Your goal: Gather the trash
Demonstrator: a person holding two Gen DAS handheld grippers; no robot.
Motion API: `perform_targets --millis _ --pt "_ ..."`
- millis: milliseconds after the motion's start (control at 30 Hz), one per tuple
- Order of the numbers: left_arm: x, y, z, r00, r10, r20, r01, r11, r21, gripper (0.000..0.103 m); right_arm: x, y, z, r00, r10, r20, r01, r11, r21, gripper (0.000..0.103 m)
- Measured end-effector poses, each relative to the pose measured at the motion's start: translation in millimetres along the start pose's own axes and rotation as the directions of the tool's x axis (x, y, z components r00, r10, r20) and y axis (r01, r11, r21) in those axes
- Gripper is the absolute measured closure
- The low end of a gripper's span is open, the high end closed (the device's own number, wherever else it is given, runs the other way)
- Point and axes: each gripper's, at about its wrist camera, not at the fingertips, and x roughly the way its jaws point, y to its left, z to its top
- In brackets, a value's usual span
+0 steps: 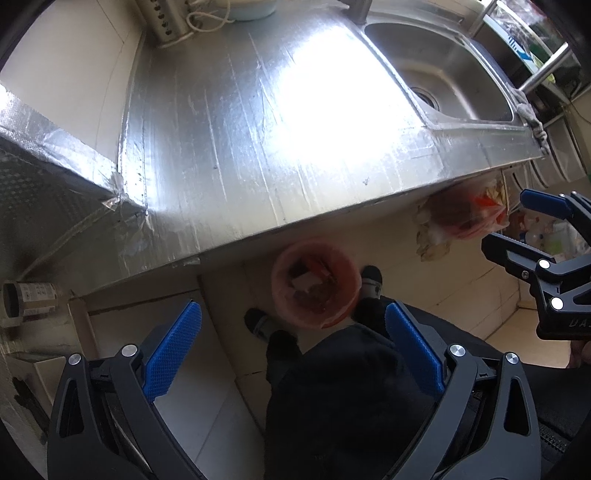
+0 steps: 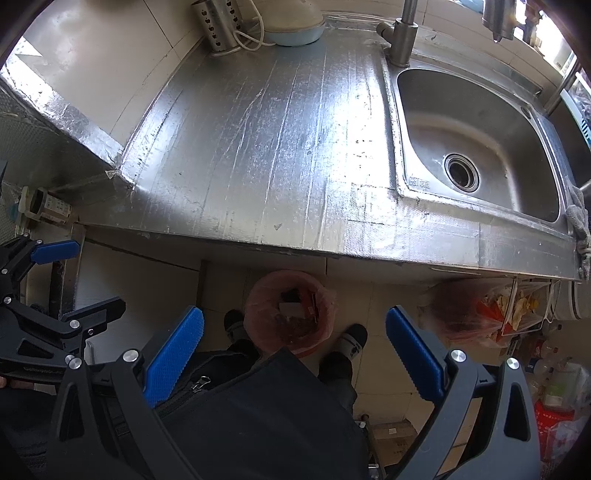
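- Left gripper (image 1: pixel 293 354): jaws spread wide, nothing between the blue pads (image 1: pixel 173 349). It hangs in front of the counter (image 1: pixel 229 147), off its near edge, above the bin.
- Right gripper (image 2: pixel 294 356): also spread wide and empty, likewise off the counter's near edge; each claw shows at the margin of the other's view (right one at (image 1: pixel 535 258), left one at (image 2: pixel 48 291)).
- Bin (image 2: pixel 291 312): round, lined with a pinkish bag, on the floor just below the counter's front edge. Scraps lie inside: a pale piece, something red, dark bits (too blurred to name).
- The person's feet (image 2: pixel 352 341) stand on either side of the bin, in front of the counter; dark clothing fills the lower middle of both views.
- Bag (image 2: pixel 476 314): translucent reddish plastic, hanging under the counter's front edge below the sink, holding orange and yellowish scraps.
- Sink (image 2: pixel 436 122): steel, set in the counter's right part, drain visible; a tap (image 2: pixel 402 37) stands at its back corner.
- Cloth (image 2: pixel 580 225): grey, draped over the counter's right end, beside the sink.
- At the counter's back: a perforated metal holder (image 2: pixel 221 26), a white cord, a pale blue appliance (image 2: pixel 295 26).
- A tape roll (image 1: pixel 29 302) sits on a lower ledge, left of the counter.
- Glare whitens the counter's middle in the left wrist view.
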Motion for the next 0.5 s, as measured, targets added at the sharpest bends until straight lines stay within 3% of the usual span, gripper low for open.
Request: perform_targets --millis 500 --pt "-0.4 -0.3 2.2 1.000 -0.002 0.001 0.002 1.000 0.007 0.006 9.7 -4.7 -0.4 0.999 -0.009 -0.034 0.010 1.000 0.028 0.005"
